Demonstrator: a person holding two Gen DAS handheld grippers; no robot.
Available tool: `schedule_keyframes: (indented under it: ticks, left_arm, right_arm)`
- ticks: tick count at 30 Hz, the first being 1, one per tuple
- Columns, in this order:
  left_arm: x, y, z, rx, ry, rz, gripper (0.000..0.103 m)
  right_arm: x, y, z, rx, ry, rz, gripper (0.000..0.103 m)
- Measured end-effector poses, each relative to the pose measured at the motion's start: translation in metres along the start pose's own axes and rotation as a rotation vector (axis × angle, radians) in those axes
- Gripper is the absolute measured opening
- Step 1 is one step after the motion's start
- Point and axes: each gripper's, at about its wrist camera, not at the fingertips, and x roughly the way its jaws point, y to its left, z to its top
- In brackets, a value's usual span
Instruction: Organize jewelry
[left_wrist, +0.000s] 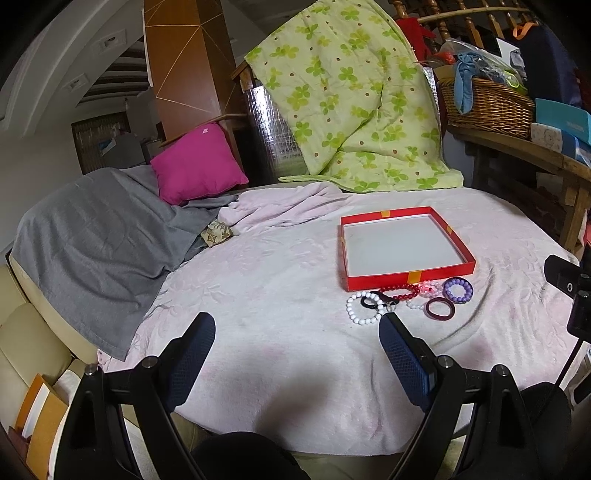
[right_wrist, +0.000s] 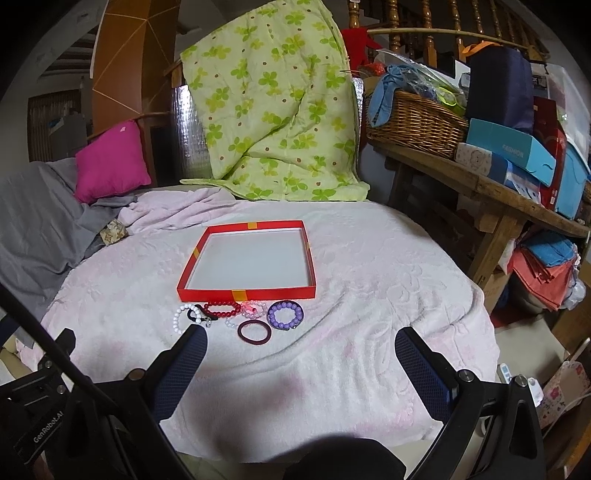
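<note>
A shallow red box lid (left_wrist: 406, 275) (right_wrist: 280, 290) with a white inside lies on the pale pink blanket. In front of it lie several bracelets: a white bead bracelet (left_wrist: 360, 320) (right_wrist: 178, 321), a red bead bracelet (left_wrist: 402, 293) (right_wrist: 221, 309), a pink one (right_wrist: 254, 309), a purple bead bracelet (left_wrist: 458, 290) (right_wrist: 285, 314) and a dark maroon ring (left_wrist: 440, 307) (right_wrist: 254, 332). My left gripper (left_wrist: 297, 325) is open and empty, near and left of the bracelets. My right gripper (right_wrist: 301, 338) is open and empty, just in front of them.
The pink blanket (left_wrist: 280, 295) covers a round table. A grey cloth (left_wrist: 92, 236), a magenta cushion (left_wrist: 195, 166) and a green flowered quilt (left_wrist: 351, 96) lie behind. A wooden bench (right_wrist: 491, 184) with a wicker basket (right_wrist: 417, 122) and boxes stands right.
</note>
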Motion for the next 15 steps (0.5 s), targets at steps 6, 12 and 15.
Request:
schedule_keyframes:
  ticks: [6,12,15]
  left_arm:
    - [0.014,0.003,-0.001,-0.001,0.020,-0.005,0.091]
    - [0.032,0.006,-0.001,-0.010,0.043,-0.008,0.091]
    - [0.040,0.007,0.001,-0.011,0.050,-0.008,0.091]
  right_arm:
    - [0.014,0.009,0.003,-0.015,0.019,-0.008,0.103]
    - [0.031,0.017,0.007,-0.027,0.040,-0.016,0.103]
    - [0.039,0.021,0.007,-0.030,0.051,-0.018,0.103]
